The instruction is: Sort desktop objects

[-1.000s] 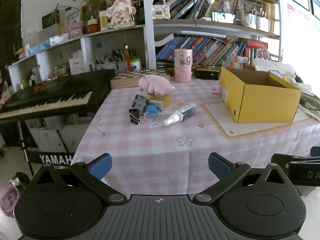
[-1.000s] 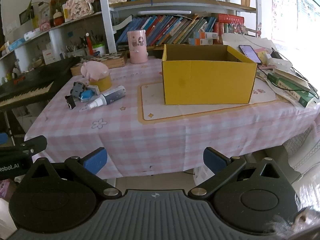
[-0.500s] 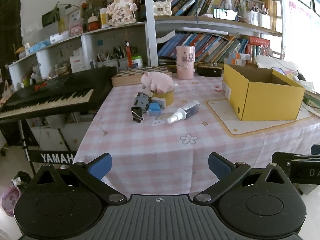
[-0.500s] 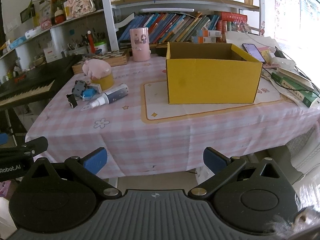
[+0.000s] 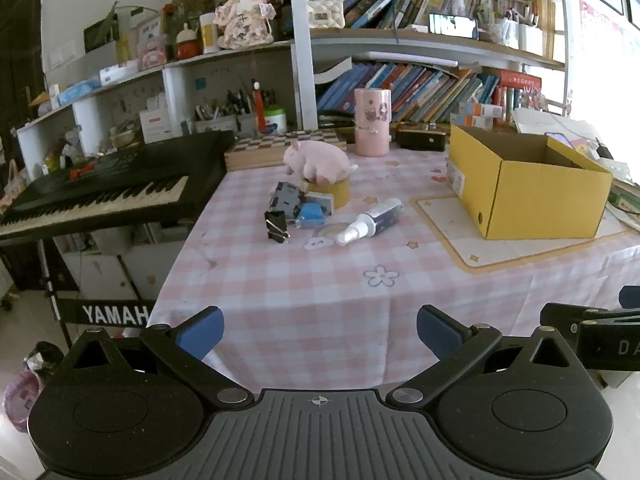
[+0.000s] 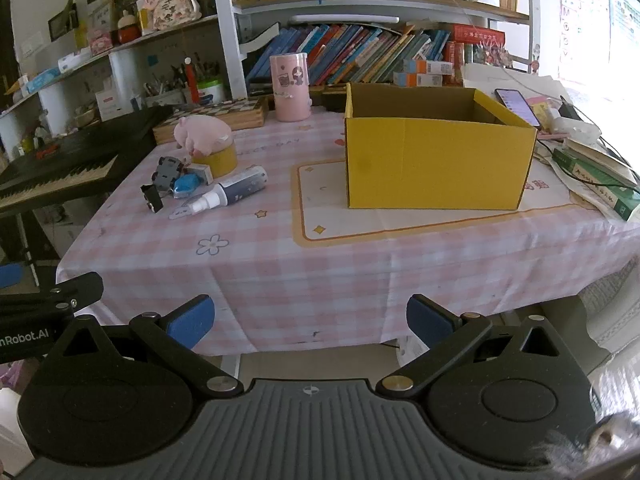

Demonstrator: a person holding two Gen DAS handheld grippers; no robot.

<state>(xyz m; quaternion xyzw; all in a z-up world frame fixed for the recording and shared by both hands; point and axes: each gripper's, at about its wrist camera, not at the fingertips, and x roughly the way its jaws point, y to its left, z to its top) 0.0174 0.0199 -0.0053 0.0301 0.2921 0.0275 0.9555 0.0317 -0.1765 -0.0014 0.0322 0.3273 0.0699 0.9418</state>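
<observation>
A black keyboard is seen at the far left, on its stand beside the surface, which is covered with a pink checked cloth. A small cluster of things lies on the left part of the cloth. A black binder clip stands nearest the left edge, with a grey toy car just behind it and a small blue object beside it. A pink plush pig is perched on a yellow tape roll at the back of the cluster. A spray bottle lies on its side just right of the blue object, its white nozzle pointed toward the front edge. A pink cup stands upright further back, near a chessboard box and the bookshelf.

To the right, an open yellow box sits on a cream mat, well apart from the cluster; what it holds cannot be told. A phone and stacked books are seen at the far right edge.

The left gripper is held in front of the surface's near edge, its jaws spread wide with nothing between them. The right gripper is held likewise, jaws apart and empty, beside the left one.
</observation>
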